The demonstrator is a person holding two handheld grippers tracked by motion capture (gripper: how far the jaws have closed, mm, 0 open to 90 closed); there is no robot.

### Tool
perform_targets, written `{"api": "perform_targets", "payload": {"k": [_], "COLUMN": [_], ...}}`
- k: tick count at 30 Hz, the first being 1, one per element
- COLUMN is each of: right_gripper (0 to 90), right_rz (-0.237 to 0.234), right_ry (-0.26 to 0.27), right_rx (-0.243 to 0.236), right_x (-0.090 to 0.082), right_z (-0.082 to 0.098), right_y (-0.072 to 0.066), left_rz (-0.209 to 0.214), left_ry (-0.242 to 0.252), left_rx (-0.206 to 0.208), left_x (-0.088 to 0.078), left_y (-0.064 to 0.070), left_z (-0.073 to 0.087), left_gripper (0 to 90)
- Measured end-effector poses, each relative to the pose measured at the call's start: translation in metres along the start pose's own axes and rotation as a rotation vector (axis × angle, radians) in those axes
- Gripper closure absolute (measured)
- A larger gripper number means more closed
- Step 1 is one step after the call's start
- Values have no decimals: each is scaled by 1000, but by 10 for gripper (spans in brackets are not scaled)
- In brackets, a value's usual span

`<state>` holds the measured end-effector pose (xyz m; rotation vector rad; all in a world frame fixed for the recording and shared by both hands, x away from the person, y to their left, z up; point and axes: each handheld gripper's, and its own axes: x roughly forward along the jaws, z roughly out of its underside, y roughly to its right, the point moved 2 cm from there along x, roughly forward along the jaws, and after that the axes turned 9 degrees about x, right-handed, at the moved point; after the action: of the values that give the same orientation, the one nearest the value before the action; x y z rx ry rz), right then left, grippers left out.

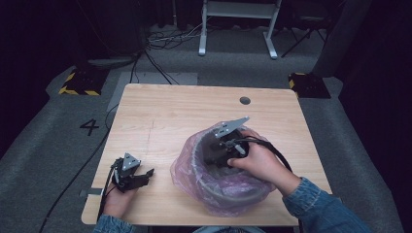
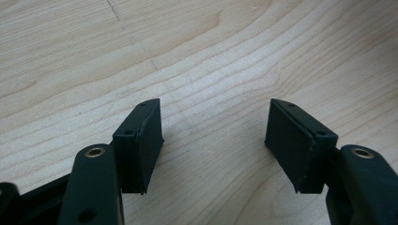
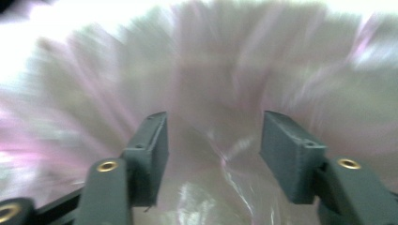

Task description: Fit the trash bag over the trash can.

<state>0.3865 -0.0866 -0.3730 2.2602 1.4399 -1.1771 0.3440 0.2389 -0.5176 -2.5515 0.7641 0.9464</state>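
Bin (image 1: 228, 194) lined with a pink bag (image 1: 182, 167), at the table's (image 1: 160, 116) near right. My right gripper (image 3: 213, 154) reaches down inside it — jaws parted, nothing between them, the liner blurred ahead. My left gripper (image 2: 213, 140) rests at the near left, well apart from the bin — jaws spread over bare wood.

On the wooden table (image 1: 165, 111), a grey bin (image 1: 228, 191) lined with a pink plastic bag (image 1: 182, 167) stands near the right front edge. The right gripper (image 1: 216, 150) (grey plate on top) dips inside the bin's mouth. The left gripper (image 1: 143, 174) rests at the near left, well apart from the bin, its jaws apart.
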Motion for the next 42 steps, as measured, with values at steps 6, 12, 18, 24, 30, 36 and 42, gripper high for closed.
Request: {"api": "perform_targets", "payload": {"k": [6,12,18,24,30,36,42], "right_gripper": [347,312,298,265,224,200,219], "right_rz": [-168,-267,-239,-168,-96,-46,-55], "right_ry": [126,90,-50,-145,-237,-290,-203], "right_rx": [-86,-189,-291,-294,-292,-296,-262], "right_x": [-42,-51,-29,-6,18,33,15], "right_z": [-8,1,12,22,33,38,28], "right_y": [-13,-32,-44,-39,-35,-32,-31], "left_rz": [-1,-3,-3,-3,-3,-3,-2], "left_ry": [1,0,0,0,0,0,1], "left_rx": [-1,-1,-1,0,-3,-2,-1], "left_x": [0,0,0,0,0,0,0], "left_y": [0,0,0,0,0,0,0], "left_z": [0,0,0,0,0,0,0], "left_gripper": [366,366,366,366,366,366,366]}}
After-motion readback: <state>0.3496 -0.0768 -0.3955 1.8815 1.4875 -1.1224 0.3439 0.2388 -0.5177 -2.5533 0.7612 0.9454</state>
